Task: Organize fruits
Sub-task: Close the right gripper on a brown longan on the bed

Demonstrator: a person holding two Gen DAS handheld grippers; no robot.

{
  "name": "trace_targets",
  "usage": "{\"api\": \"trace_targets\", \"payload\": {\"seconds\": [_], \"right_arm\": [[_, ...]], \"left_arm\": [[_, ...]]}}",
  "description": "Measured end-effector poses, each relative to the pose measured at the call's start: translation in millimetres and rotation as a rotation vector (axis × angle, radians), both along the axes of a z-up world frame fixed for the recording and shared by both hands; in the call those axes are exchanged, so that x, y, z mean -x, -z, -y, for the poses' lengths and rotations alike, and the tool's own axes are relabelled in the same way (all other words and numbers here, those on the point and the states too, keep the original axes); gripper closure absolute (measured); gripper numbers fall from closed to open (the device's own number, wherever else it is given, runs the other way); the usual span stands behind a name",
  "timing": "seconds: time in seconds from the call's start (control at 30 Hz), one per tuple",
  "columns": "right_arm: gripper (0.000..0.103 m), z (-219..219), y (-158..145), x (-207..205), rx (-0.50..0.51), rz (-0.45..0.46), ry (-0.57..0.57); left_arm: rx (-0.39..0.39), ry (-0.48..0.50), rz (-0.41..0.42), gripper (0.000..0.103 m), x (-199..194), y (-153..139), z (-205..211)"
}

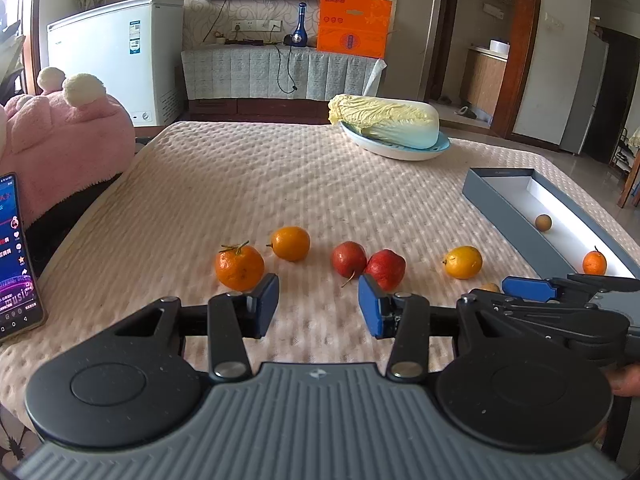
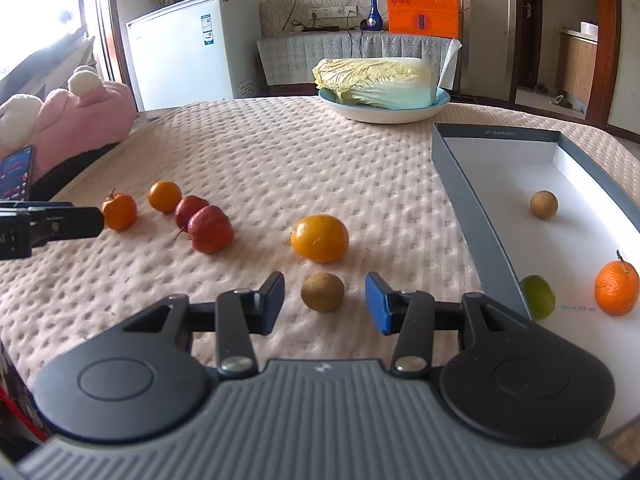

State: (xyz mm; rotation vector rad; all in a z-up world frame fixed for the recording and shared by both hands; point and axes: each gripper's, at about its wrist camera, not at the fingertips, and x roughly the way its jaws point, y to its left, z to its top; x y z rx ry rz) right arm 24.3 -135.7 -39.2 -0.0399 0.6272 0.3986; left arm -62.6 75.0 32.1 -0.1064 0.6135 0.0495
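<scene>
The right gripper (image 2: 325, 303) gapes wide around a small brown fruit (image 2: 322, 291) on the table (image 2: 280, 160), with the box (image 2: 460, 184) to its right. The left gripper (image 1: 318, 305) is equally wide and empty, a stemmed orange (image 1: 239, 266) just ahead of its left finger

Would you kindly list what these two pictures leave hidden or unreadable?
- Small round brown fruit: left wrist view, mostly hidden behind the right tongs.
- Round green fruit: right wrist view, partly behind the grey box wall.
- Black smartphone: left view, cut by the edge, text too small.
</scene>
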Motion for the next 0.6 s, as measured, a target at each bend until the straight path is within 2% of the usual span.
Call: {"api": "trace_targets", "payload": {"seconds": [0.23, 0.6], "right_arm": [[0.075, -4.7, 3.5, -2.6, 0.033, -0.011, -0.019], [0.076, -2.1, -1.7, 4.9, 0.009, -0.025, -0.073]], "left_arm": [[-0.002, -0.002, -0.003, 0.053, -1.4, 1.9, -1.8], [0.008, -0.024, -0.027, 0.053, -11.5, 10.4, -8.5]]}}
